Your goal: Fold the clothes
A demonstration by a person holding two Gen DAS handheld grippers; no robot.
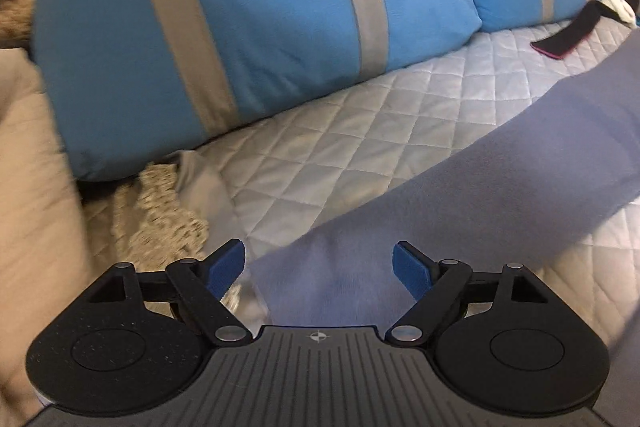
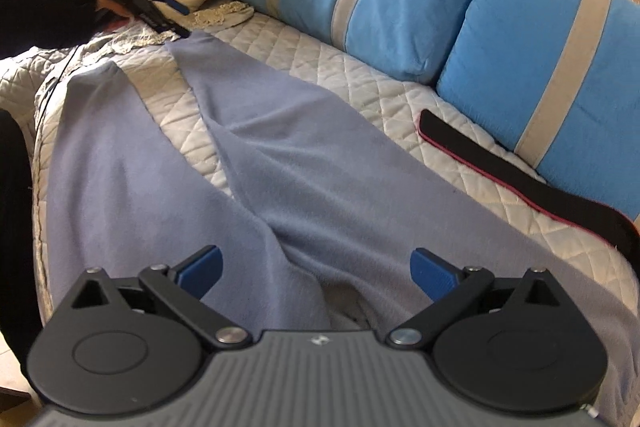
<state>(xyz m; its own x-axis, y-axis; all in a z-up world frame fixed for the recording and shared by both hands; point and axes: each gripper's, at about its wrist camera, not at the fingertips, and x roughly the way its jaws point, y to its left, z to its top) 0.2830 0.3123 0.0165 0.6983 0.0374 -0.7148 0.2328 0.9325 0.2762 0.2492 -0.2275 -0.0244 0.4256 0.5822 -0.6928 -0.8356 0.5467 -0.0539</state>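
Both grippers stand wide apart, pinching nothing. The left gripper (image 1: 319,269) hovers over a leg end of the lavender trousers (image 2: 256,163); the right gripper (image 2: 316,273) over their waist, seemingly without touching. Trouser edges run out of frame.

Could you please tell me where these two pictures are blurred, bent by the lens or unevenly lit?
Left wrist: motion blur smears the beige blanket and fringe; the striped cushions bulge with fisheye curve. Right wrist: sharper, the lavender trousers evenly lit; the bed edge bows, daylight brightens the far left.

Lavender trousers (image 2: 248,163) lie spread, legs apart.
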